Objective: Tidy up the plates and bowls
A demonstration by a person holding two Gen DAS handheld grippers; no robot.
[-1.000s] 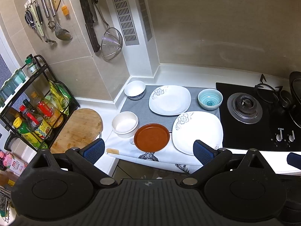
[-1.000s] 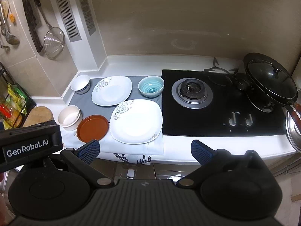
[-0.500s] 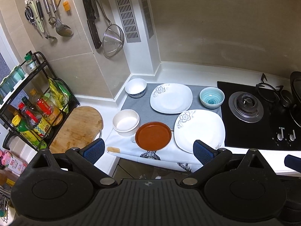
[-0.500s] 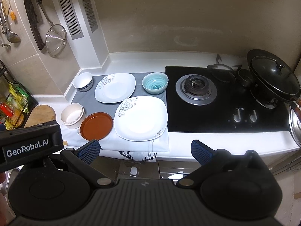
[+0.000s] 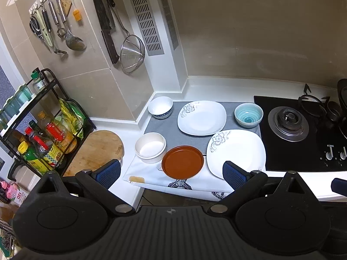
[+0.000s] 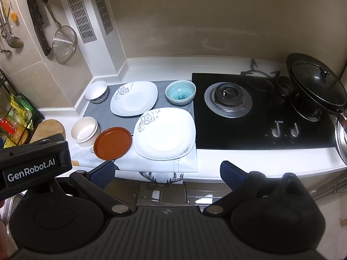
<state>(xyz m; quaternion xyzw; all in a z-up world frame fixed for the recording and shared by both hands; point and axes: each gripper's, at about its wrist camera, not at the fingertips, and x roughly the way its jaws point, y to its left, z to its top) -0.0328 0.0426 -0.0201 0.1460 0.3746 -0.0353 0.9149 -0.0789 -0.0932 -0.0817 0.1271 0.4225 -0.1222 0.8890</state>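
A: So, where did the dishes lie from each gripper?

B: Ahead and below, all on the worktop; the brown plate (image 5: 182, 162) sat straight between the spread fingers of the left gripper (image 5: 171, 172), which held nothing; the large white plate (image 6: 164, 133) lay ahead of the right gripper (image 6: 167, 172), a little to its left; that one was also wide open and empty.

A: Which was nearer the bowls?

B: The left, I judged; the cream bowl (image 5: 150, 147) sat just beside the brown plate, on its left.
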